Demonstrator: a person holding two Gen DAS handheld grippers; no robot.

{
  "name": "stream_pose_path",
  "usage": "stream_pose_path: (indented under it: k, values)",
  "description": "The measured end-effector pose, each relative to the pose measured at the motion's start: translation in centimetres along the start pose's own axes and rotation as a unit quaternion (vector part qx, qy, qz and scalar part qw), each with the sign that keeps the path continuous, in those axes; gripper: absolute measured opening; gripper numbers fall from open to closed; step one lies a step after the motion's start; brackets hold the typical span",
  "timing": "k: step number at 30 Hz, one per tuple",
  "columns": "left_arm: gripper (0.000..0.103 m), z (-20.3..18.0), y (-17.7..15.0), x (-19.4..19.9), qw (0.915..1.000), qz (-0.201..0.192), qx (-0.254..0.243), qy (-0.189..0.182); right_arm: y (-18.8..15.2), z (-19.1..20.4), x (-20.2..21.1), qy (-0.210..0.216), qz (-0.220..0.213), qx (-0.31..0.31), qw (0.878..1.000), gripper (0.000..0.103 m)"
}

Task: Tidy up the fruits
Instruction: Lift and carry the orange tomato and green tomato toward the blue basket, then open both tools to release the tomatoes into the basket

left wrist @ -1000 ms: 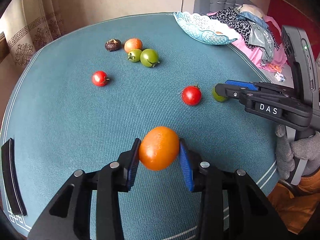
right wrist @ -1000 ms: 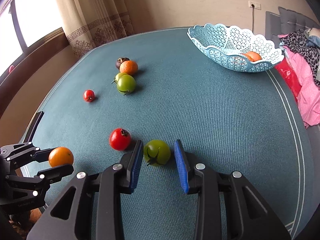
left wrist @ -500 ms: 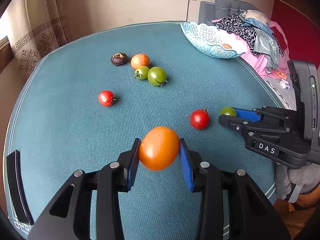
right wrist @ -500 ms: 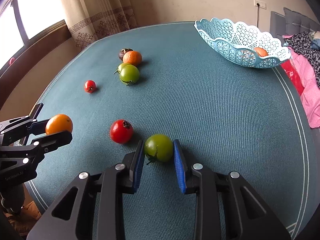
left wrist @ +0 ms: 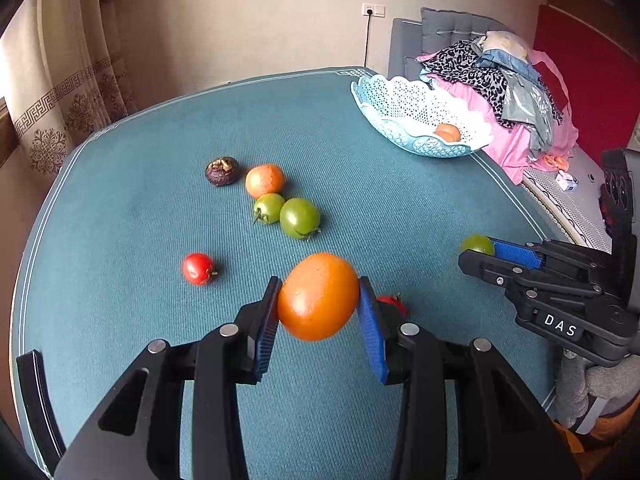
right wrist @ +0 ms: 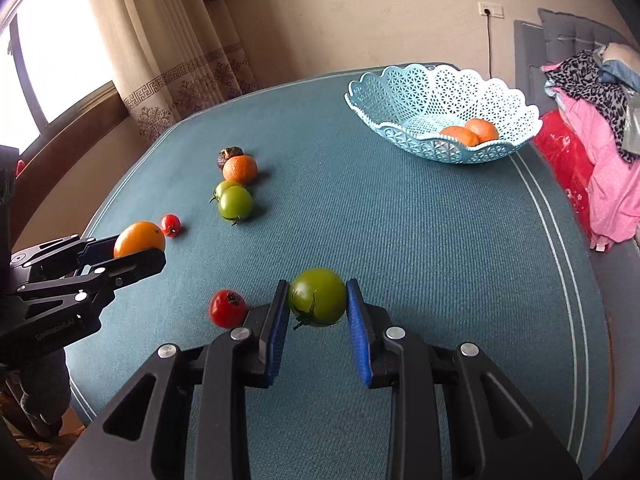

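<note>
Between left tongs pads an orange sits clamped, right tongs clamped on green tomato; round skins, either may slip en route to basket

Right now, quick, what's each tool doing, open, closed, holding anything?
Left tool: closed on the orange fruit, lifted off the table.
Right tool: closed on the green tomato.

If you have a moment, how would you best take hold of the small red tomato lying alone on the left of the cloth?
Probably grip the small red tomato across its round middle, coming down from above with pads either side. It lies on its side, stem pointing right, well apart from the green tomatoes, so nothing crowds the fingers.
</note>
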State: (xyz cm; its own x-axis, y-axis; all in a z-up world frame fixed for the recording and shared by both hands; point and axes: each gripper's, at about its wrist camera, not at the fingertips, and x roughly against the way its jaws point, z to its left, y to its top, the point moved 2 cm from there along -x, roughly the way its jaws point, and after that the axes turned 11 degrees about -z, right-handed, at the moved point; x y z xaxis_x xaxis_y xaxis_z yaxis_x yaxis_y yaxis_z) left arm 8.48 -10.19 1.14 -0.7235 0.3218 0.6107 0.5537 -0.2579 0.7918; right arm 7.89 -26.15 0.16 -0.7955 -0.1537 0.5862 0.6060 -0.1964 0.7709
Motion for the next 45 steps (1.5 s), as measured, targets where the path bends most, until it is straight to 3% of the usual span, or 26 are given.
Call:
stream_pose_path:
  k: [20, 27, 45]
  values:
    - [0.039, -3.1, 9.2, -4.6, 0.9982, -0.051, -0.015, -0.030, 8.3, -6.3, 0.2, -0.066, -0.086, -0.048, 0.993, 0.029]
    - [0.039, -4.3, 11.3, -7.5, 0.9975, -0.044, -0.010, -0.054, 9.7, -7.9, -1.1, -0.076, -0.092, -0.061, 0.991, 0.029]
    - [0.039, -7.4, 14.5, -13.9, 0.9963, -0.038, -0.032, -0.070, 11.4, -9.7, -3.5, -0.093, -0.089, -0.076, 0.989, 0.029]
